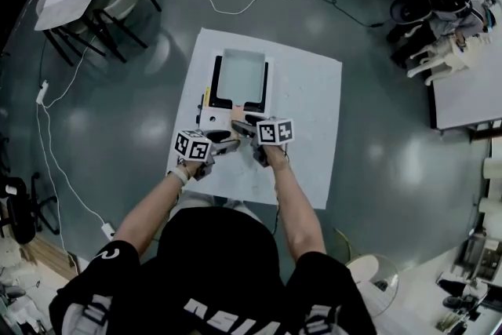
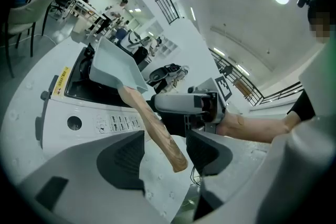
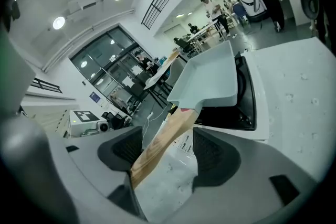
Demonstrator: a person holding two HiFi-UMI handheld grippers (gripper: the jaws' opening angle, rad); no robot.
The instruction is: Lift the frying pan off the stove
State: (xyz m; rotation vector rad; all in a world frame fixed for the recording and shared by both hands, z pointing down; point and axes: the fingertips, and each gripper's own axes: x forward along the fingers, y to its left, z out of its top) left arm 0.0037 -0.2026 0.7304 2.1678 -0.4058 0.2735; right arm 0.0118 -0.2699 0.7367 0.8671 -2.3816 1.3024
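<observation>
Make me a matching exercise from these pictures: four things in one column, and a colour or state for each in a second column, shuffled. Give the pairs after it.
Things
1. frying pan
2. wooden handle
3. stove
4. left tongs

Colour or state
A. open, pressing on nothing
B. white body with a black top
C. brown, long, round at the end
D. pale, square and shallow

Pairs: 1-D, 2-C, 3-B, 4-A
</observation>
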